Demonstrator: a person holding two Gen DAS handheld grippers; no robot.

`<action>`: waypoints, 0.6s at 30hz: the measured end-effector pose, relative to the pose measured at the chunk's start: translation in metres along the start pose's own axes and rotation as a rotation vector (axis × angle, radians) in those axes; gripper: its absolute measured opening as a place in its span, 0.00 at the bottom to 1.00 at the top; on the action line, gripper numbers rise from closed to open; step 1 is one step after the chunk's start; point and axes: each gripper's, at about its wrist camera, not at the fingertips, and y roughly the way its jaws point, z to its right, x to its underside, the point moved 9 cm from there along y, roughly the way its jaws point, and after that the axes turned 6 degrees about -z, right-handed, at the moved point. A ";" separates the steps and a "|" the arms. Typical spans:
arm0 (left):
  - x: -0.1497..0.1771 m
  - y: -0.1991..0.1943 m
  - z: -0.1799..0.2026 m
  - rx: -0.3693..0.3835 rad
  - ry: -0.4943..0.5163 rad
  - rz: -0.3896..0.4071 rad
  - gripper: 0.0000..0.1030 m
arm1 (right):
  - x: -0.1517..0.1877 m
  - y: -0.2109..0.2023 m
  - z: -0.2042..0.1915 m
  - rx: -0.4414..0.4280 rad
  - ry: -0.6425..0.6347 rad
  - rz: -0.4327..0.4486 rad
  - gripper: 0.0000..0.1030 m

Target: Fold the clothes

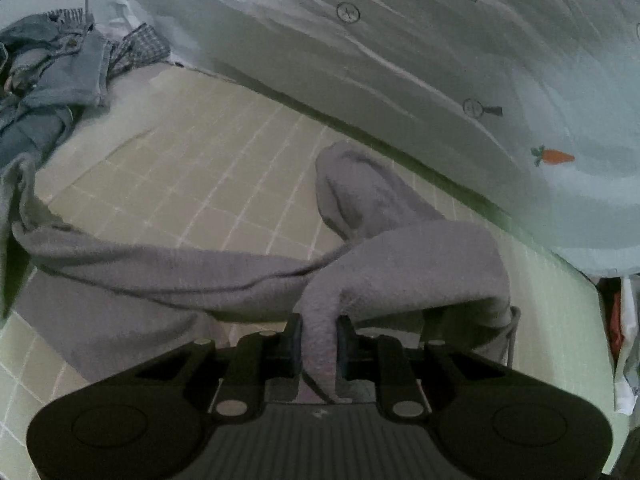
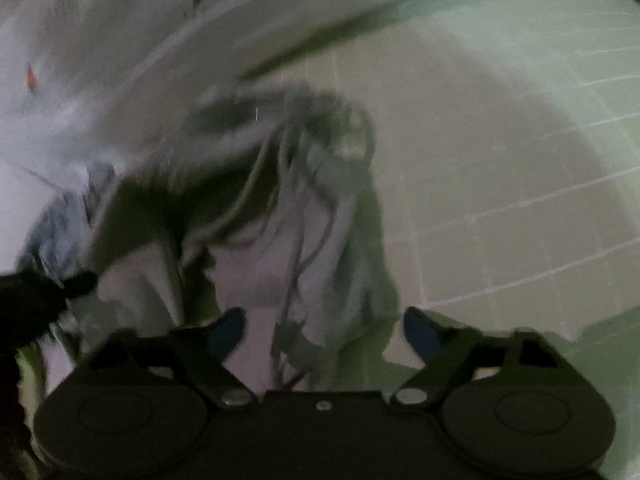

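A grey fleece garment lies crumpled on a pale green checked mat, one sleeve trailing off to the left. My left gripper is shut on a bunched fold of it, and the fabric rises between the pads. The right wrist view is blurred. There the same grey garment shows with thin drawstrings hanging down. My right gripper hovers over it with its jaws wide. Cloth lies between the blue fingertips, but neither pad presses on it.
A heap of denim clothes and a checked cloth lie at the far left. A pale sheet with small prints, one a carrot, borders the mat along the back. A dark object sits at the left edge of the right wrist view.
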 end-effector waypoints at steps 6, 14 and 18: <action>0.008 -0.014 0.014 0.050 0.034 -0.010 0.18 | -0.002 -0.028 -0.003 -0.007 -0.108 0.060 0.07; -0.006 -0.079 0.042 0.138 0.056 0.158 0.18 | -0.087 -0.185 -0.008 0.330 -0.376 0.486 0.07; -0.016 -0.059 0.032 0.070 0.047 0.181 0.19 | -0.117 -0.215 -0.025 0.378 -0.429 0.635 0.08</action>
